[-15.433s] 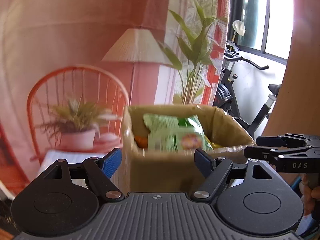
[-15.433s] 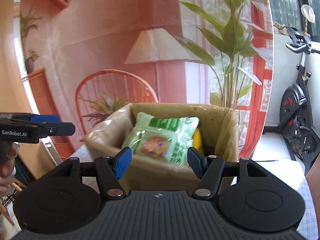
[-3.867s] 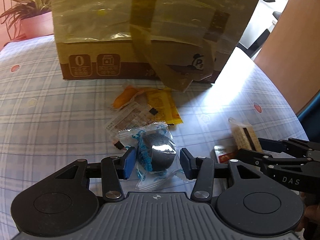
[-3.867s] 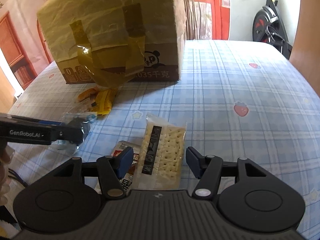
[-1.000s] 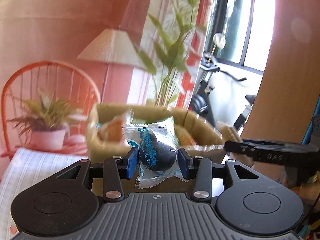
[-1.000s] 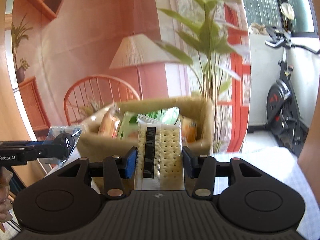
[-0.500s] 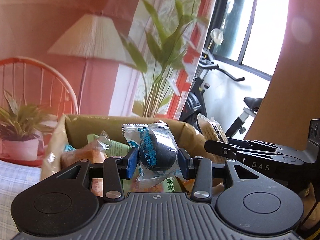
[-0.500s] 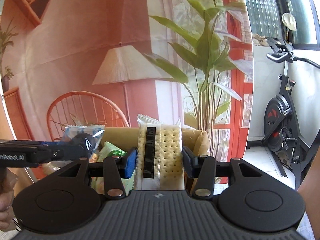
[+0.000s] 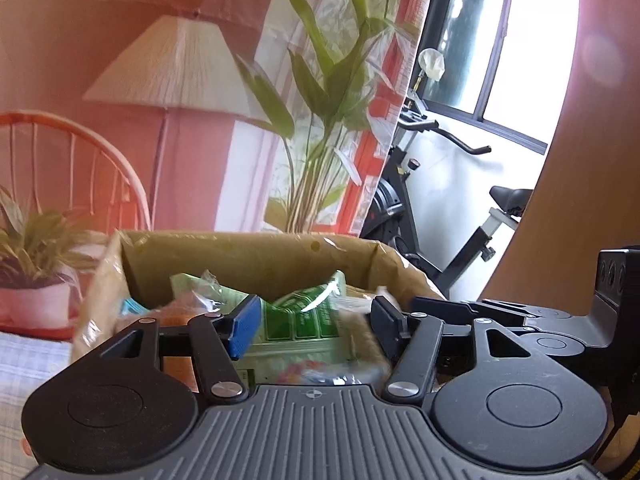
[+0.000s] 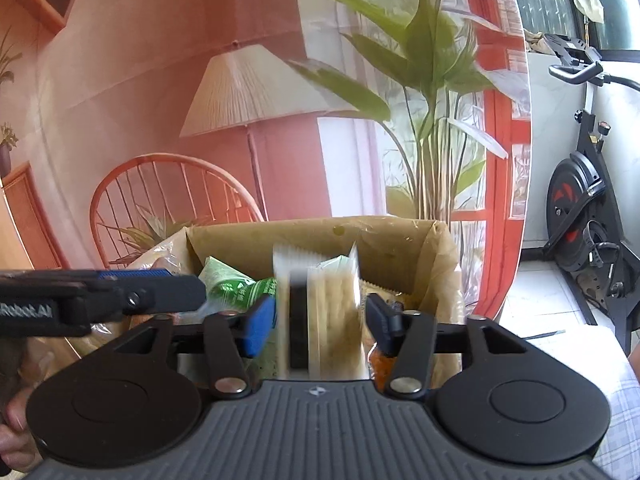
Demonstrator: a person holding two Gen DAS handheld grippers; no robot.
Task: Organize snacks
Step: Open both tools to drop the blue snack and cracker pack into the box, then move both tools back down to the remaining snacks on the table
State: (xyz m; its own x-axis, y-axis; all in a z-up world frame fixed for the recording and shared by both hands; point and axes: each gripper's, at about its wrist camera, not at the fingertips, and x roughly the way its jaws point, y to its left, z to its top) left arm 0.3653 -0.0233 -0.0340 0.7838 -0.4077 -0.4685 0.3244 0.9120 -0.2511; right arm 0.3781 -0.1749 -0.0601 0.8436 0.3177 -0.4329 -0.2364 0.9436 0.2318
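**A:** What carries everything here?

**B:** A table [image 9: 20, 364] under a pale checked cloth [image 10: 625, 412], blue lines on white. Only a strip of it shows at the lower left of the left wrist view, and a bit at the lower right of the right wrist view.

**A:** And directly on it?

**B:** One cardboard box [image 9: 248, 258], brown and open at the top, with glossy film over its walls. Its base is hidden, so I cannot tell how near it sits to the table's edges.

**A:** The potted plant [image 9: 34, 300]?

**B:** It is beyond the box's left side. I cannot tell whether it stands on the table.
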